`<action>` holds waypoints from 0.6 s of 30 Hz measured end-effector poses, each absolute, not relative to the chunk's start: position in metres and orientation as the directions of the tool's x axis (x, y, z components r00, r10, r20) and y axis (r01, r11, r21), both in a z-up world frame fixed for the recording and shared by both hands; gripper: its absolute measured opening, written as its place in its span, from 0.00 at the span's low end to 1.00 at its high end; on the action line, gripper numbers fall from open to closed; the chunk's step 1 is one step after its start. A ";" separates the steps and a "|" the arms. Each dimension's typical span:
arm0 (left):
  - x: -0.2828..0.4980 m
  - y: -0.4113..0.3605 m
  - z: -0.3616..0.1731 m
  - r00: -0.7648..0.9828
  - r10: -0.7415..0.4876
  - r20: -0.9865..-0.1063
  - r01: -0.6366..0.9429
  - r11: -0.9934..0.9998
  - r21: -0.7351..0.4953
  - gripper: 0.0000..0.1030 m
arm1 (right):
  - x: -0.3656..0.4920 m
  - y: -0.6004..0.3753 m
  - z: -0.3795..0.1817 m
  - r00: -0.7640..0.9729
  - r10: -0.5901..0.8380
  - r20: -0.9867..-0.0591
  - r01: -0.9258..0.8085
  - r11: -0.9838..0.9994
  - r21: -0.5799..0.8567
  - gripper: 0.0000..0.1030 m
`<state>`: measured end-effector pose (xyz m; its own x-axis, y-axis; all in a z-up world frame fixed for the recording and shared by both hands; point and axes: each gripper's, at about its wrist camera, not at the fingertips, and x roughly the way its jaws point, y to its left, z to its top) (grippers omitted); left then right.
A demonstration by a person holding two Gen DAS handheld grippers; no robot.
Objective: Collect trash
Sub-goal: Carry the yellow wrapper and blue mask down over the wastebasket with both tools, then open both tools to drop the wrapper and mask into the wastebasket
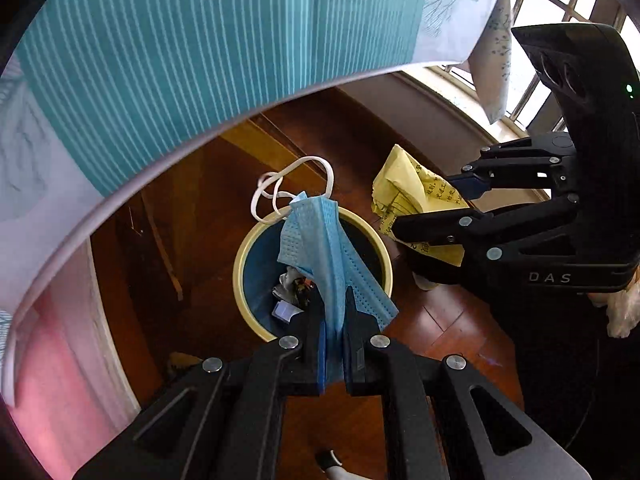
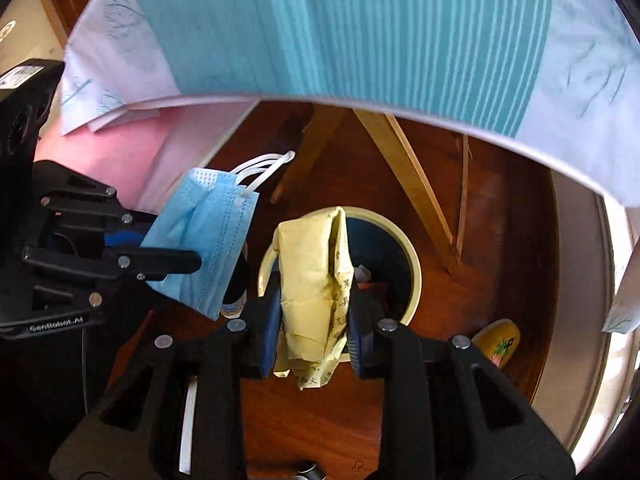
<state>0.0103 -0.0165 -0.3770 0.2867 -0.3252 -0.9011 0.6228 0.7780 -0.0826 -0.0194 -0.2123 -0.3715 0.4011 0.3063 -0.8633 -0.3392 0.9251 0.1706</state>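
Since both grippers are pointed steeply down at the bin (image 1: 256,248), it looks like each piece of trash is being lined up for a drop. Left gripper (image 1: 334,344) is clamped all the way shut on a blue mask (image 1: 320,248) — it's pinched near one end, so the rest sticks out over the bin's mouth with the white ear loops (image 1: 280,188) dangling past the far rim. Right gripper (image 2: 314,340) has its jaws partly closed, squeezing a crumpled yellow paper (image 2: 312,280) with printed characters on it — the wad is bulky, which is why the jaws can't close further. From the right camera the paper sits over the near rim, and the mask hangs just left of the bin. There's already some junk at the bottom. A teal striped cloth (image 1: 180,48) hangs over the table edge above, so I'd guess the bin is tucked partly under there on the wood floor (image 1: 440,320).
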 end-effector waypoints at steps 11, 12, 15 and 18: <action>0.045 -0.024 -0.449 0.208 -0.282 -0.937 0.616 0.781 -0.099 0.05 | 0.027 -0.229 -0.434 0.320 0.294 -0.901 -0.255 0.942 0.217 0.25; 0.048 -0.027 -0.454 0.198 -0.279 -0.940 0.614 0.782 -0.103 0.05 | 0.031 -0.229 -0.439 0.308 0.294 -0.905 -0.251 0.943 0.220 0.25; 0.065 -0.027 -0.464 0.174 -0.274 -0.946 0.609 0.785 -0.115 0.05 | 0.042 -0.232 -0.455 0.271 0.297 -0.916 -0.233 0.943 0.237 0.25; 0.074 -0.029 -0.472 0.151 -0.266 -0.952 0.602 0.788 -0.125 0.07 | 0.052 -0.231 -0.466 0.262 0.295 -0.919 -0.220 0.945 0.240 0.29</action>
<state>0.0742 -0.0290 -0.4724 0.1513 -0.2664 -0.9519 0.6024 0.7884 -0.1249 0.0523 -0.2312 -0.4659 0.2618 0.2945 -0.9191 -0.2203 0.9454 0.2402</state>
